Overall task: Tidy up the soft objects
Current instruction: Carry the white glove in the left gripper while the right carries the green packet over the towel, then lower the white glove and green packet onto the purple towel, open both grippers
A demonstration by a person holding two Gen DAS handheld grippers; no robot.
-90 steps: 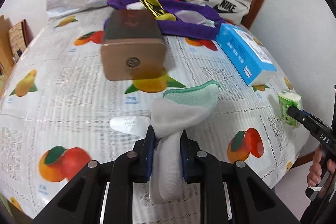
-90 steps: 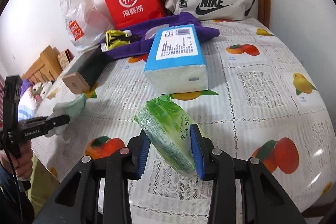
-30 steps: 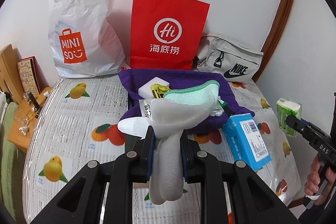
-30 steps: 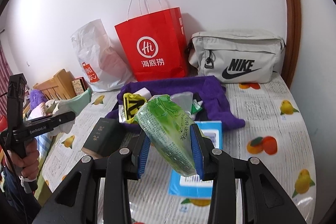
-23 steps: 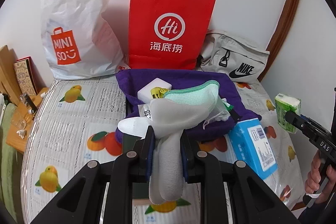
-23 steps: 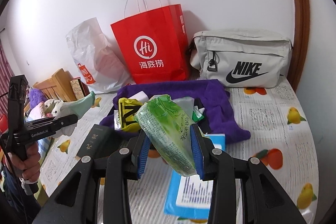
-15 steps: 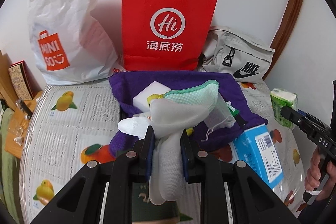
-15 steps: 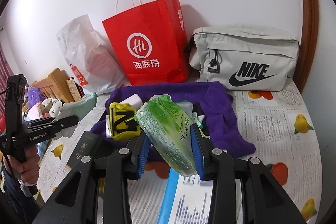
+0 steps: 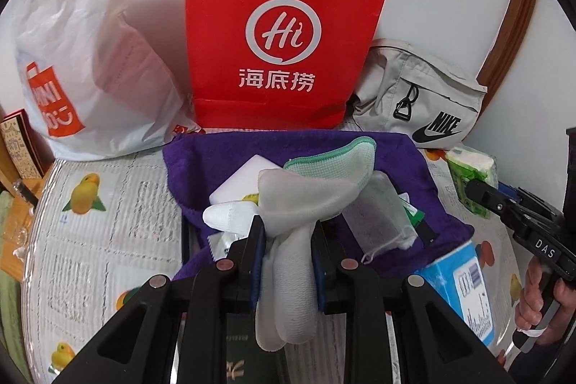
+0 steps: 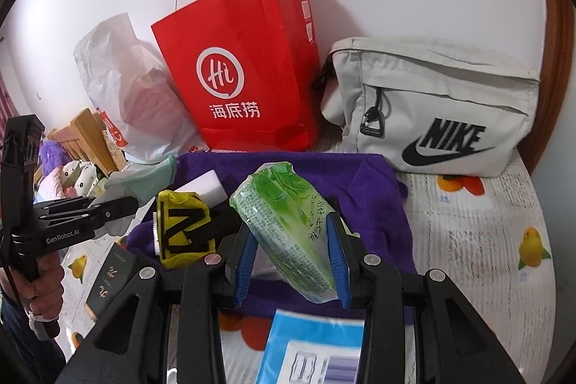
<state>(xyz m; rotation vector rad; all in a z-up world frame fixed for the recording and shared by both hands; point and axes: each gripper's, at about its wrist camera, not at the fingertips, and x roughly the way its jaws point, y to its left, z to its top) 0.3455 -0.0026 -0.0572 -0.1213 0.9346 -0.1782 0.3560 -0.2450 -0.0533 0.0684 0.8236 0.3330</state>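
My left gripper (image 9: 288,236) is shut on a white and grey work glove (image 9: 306,200) with a green cuff, held above a purple cloth (image 9: 442,225) spread on the table. My right gripper (image 10: 291,251) is shut on a green tissue pack (image 10: 288,222), also held over the purple cloth (image 10: 374,204). On the cloth lie a white block (image 9: 241,182), a clear pouch (image 9: 378,218) and a yellow and black item (image 10: 181,225). The right gripper with its tissue pack (image 9: 471,171) shows at the right of the left wrist view. The left gripper with its glove (image 10: 144,179) shows at the left of the right wrist view.
A red paper bag (image 9: 284,35), a white Miniso plastic bag (image 9: 82,53) and a grey Nike pouch (image 10: 432,107) stand along the wall behind the cloth. A blue tissue box (image 9: 464,279) and a dark box (image 10: 111,276) lie near the cloth on the fruit-print tablecloth (image 9: 108,222).
Both grippers have moved forward toward the purple cloth and the bags, each still holding its object. The cloth and bags appear closer and larger.
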